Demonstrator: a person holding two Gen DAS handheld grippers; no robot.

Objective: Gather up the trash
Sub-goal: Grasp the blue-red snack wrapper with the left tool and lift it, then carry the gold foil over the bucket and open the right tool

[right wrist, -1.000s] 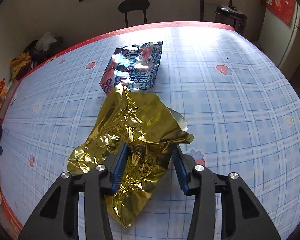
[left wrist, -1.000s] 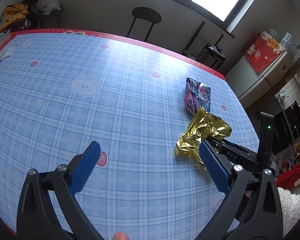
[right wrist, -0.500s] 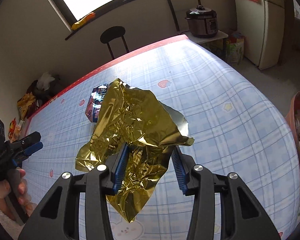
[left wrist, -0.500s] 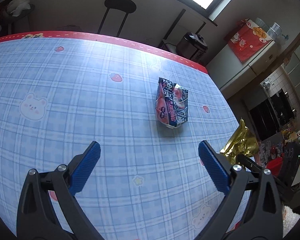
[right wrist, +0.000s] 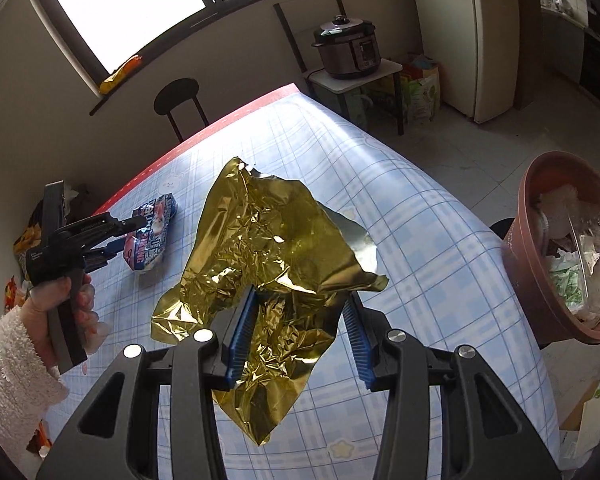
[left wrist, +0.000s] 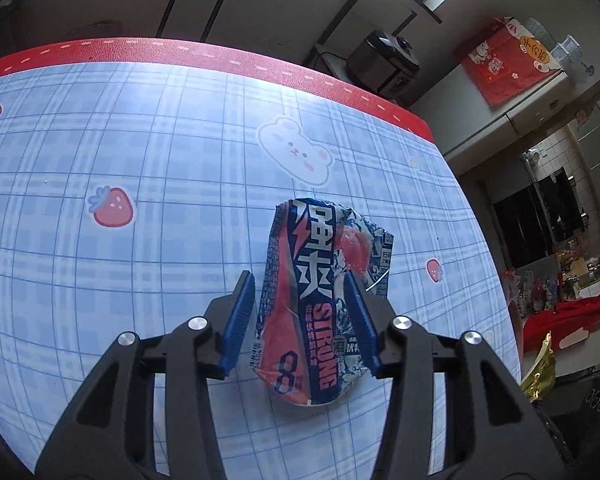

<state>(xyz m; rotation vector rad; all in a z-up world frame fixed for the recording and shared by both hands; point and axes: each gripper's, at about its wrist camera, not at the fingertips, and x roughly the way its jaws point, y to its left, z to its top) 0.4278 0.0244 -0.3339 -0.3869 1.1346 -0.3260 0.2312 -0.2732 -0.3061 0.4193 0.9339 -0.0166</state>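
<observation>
My right gripper (right wrist: 300, 332) is shut on a crumpled gold foil wrapper (right wrist: 268, 248) and holds it above the table's right part. A red-and-blue "STRONG" snack packet (left wrist: 314, 304) lies flat on the blue checked tablecloth (left wrist: 140, 160). My left gripper (left wrist: 300, 312) is half closed around the packet, one blue pad on each side, the right pad at its edge. The packet (right wrist: 150, 236) and the left gripper (right wrist: 128, 232) also show in the right wrist view. A brown trash bin (right wrist: 540, 256) with rubbish stands on the floor beyond the table's right edge.
The table's red far edge (left wrist: 220, 56) is close behind the packet. A black stool (right wrist: 178, 98) stands beyond it. A pressure cooker (right wrist: 346, 48) sits on a small side table, with a fridge (right wrist: 488, 36) beside it. Gold foil (left wrist: 540, 368) shows at the right.
My left gripper moved forward to the snack packet and narrowed its jaws around it. My right gripper lifted the gold foil higher and swung right, bringing the trash bin into view.
</observation>
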